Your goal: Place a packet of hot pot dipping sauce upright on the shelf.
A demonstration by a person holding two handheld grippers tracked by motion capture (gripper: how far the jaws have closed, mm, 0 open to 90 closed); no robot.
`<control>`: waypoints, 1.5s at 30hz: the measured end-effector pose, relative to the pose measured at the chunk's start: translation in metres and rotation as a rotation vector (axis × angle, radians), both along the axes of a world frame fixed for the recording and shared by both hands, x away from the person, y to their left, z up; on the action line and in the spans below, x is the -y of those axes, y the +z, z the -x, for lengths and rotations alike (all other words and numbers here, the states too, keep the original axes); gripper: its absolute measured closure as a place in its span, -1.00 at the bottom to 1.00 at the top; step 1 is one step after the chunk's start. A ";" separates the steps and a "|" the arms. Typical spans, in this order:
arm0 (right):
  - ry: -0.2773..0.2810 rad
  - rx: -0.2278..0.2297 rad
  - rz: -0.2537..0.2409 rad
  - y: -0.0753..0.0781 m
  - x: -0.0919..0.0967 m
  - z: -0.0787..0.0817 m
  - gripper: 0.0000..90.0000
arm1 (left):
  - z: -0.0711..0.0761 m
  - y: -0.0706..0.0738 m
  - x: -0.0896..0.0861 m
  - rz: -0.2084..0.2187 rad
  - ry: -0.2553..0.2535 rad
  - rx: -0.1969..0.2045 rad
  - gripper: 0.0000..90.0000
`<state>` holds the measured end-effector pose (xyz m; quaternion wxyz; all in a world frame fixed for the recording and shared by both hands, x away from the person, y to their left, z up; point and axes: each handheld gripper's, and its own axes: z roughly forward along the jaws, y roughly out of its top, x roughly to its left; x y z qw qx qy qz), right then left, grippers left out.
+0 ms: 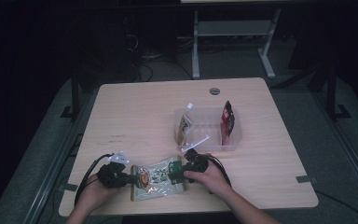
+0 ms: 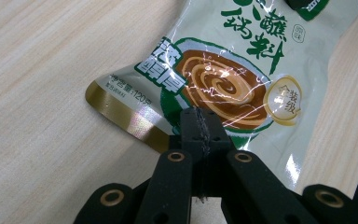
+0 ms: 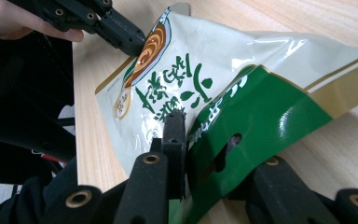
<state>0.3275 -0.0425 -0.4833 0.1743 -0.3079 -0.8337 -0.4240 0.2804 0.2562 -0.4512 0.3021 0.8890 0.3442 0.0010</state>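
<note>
Sauce pouch (image 1: 157,179) lies on worktop (image 1: 135,116) near front edge, between both hands. Left tool (image 1: 131,178) clenched on pouch's gold-trimmed bottom edge. Right tool (image 1: 176,171) straddles green top end; one jaw against it, grip itself not clear. Clear bin (image 1: 235,140) well apart behind, red packet (image 1: 227,117) inside.

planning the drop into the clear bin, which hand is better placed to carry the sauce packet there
Right, probably. The right gripper grips the sauce packet at its green end nearest the clear bin; the left gripper clamps the far end.
</note>
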 end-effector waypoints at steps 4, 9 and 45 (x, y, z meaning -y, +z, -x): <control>-0.006 0.017 -0.008 -0.001 0.001 -0.001 0.58 | -0.001 0.000 -0.001 -0.001 -0.011 -0.001 1.00; -0.027 0.018 -0.009 0.000 0.002 -0.002 0.52 | 0.000 0.000 -0.001 -0.002 -0.012 -0.001 1.00; 0.057 0.057 -0.180 0.050 0.017 0.005 1.00 | 0.002 0.008 -0.010 0.044 -0.018 0.109 0.29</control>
